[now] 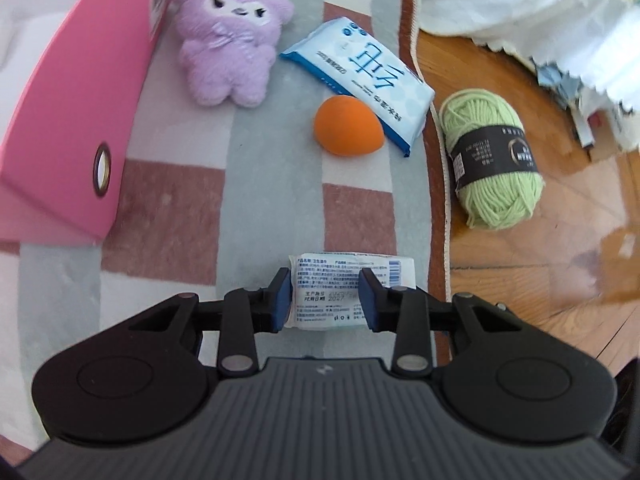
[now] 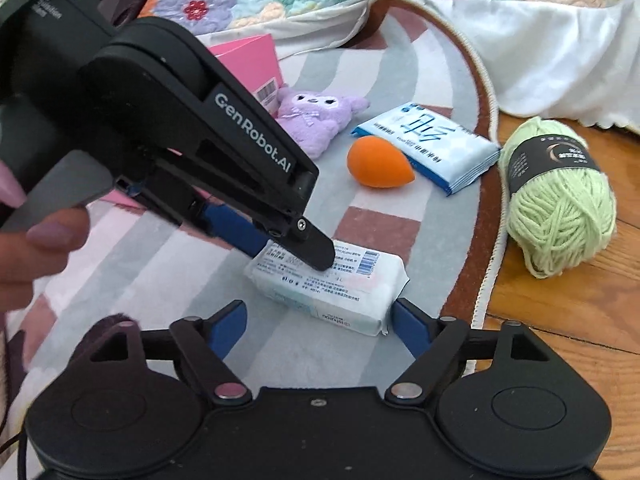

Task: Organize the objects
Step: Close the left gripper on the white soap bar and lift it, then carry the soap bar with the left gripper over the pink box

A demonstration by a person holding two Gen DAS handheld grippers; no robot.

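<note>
A small white wipes pack [image 1: 328, 280] [image 2: 332, 292] lies on the striped rug [image 1: 172, 200]. My left gripper [image 1: 325, 300] points steeply down at it, with the blue pads pinching the pack's left end. In the right wrist view, the left gripper [image 2: 292, 254] reaches in from the left, with one black finger lying on the pack's top. My right gripper [image 2: 318, 328] stands open just in front, its jaws wide, and the pack's near edge lies between them untouched.
A purple plush [image 1: 228, 52], a blue wipes pack [image 1: 360, 76] and an orange sponge [image 1: 348, 126] lie farther along the rug. A pink box [image 1: 68, 120] stands at the left. Green yarn [image 1: 492, 160] rests on the wood floor. A quilt [image 2: 520, 20] hangs behind. A hand [image 2: 40, 248] holds the left gripper.
</note>
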